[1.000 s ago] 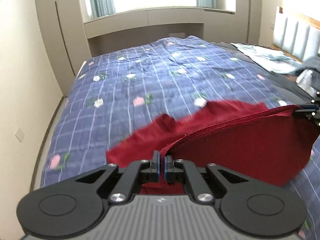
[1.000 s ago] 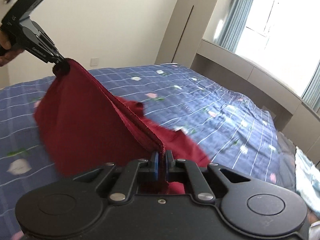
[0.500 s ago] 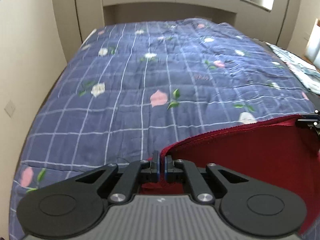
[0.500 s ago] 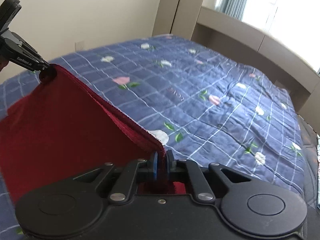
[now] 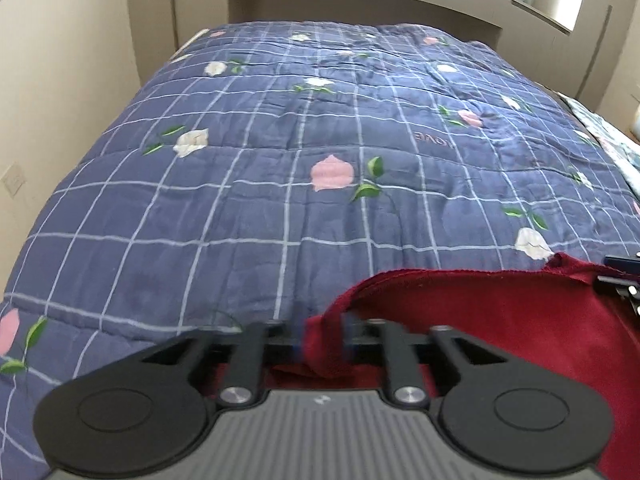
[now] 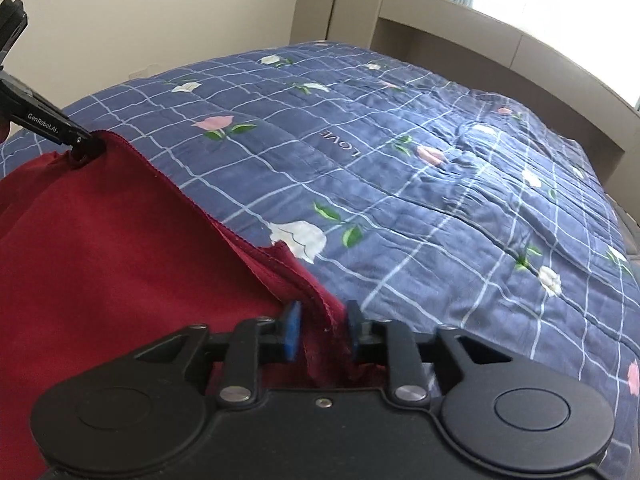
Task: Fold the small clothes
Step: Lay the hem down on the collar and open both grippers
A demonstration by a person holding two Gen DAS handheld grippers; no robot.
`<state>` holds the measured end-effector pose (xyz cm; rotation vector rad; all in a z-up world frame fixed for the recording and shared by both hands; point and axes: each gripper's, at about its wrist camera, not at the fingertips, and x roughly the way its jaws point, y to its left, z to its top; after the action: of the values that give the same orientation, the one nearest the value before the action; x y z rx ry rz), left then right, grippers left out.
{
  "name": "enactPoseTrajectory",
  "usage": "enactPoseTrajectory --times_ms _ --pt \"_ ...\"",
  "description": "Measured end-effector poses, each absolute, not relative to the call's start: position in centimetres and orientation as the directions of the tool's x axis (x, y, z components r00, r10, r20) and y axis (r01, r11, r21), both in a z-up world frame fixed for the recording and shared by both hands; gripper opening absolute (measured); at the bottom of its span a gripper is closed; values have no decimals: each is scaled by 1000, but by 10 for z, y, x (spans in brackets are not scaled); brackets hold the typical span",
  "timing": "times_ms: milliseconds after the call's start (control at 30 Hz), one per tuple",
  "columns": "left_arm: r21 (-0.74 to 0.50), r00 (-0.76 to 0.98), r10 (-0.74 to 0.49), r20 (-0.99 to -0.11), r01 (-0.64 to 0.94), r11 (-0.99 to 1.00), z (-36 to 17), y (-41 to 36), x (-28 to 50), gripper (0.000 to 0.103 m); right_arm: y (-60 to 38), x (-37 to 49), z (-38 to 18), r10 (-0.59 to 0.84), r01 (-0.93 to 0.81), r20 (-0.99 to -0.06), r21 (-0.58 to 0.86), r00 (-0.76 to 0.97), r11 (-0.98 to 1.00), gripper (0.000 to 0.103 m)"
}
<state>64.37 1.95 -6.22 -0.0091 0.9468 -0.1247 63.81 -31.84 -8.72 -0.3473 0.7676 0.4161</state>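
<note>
- Left wrist view: The left gripper (image 5: 322, 344) hovers low over a blue checked quilt (image 5: 256, 184) printed with flowers. Its jaws have just been opening and now stand partly apart, with a corner of the dark red garment (image 5: 492, 320) hanging loosely between them, no longer pinched. The cloth spreads to the right along the quilt's near edge, its hem running towards the tip of the right gripper (image 5: 618, 278) at the frame's border. The release looks meant to let the carried edge settle on the bed.
- Right wrist view: The right gripper (image 6: 322, 330) shows blue pads (image 6: 291, 330) parted, its jaws likewise just opened, and a fold of the red cloth stands slack in the gap. The hem stretches away to the left gripper at upper left, whose tip is at the far corner. Held at both corners, the garment was probably being drawn flat for folding.
</note>
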Motion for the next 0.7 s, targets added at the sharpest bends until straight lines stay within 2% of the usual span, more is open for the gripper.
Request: enactPoseTrajectory --times_ms 33,67,100,133,233,367,433,533,700 --pt "-61 589 -102 -801 90 994 -62 20 641 70 -320 636 -87 223 -466 -717 -158 660 871 64" --pt "-62 606 -96 -790 76 995 -61 22 637 80 -323 633 -86 210 -444 -703 -166 679 881 74" --pt "-62 622 -87 -778 62 996 -59 23 634 81 -326 628 -84 196 -418 -684 -175 703 891 87" --pt "-62 635 -82 -768 53 997 -58 24 630 83 -328 625 -82 185 -399 -664 -186 725 898 92" --pt "-55 671 -68 -738 39 998 -50 26 616 91 -334 614 -75 146 -357 -620 -231 771 905 93" --pt "-23 737 -89 -670 99 995 -45 15 589 98 -326 593 -69 200 -405 -589 -239 783 882 99" --pt "27 735 -69 -674 118 993 -53 5 585 98 -317 590 -73 227 -436 -603 -226 765 871 99" --pt "126 712 29 -702 84 988 -70 -8 590 97 -302 595 -87 213 -454 -632 -246 745 856 99" --pt "139 720 106 -686 -13 990 -86 3 606 97 -305 608 -103 135 -383 -616 -291 776 877 100"
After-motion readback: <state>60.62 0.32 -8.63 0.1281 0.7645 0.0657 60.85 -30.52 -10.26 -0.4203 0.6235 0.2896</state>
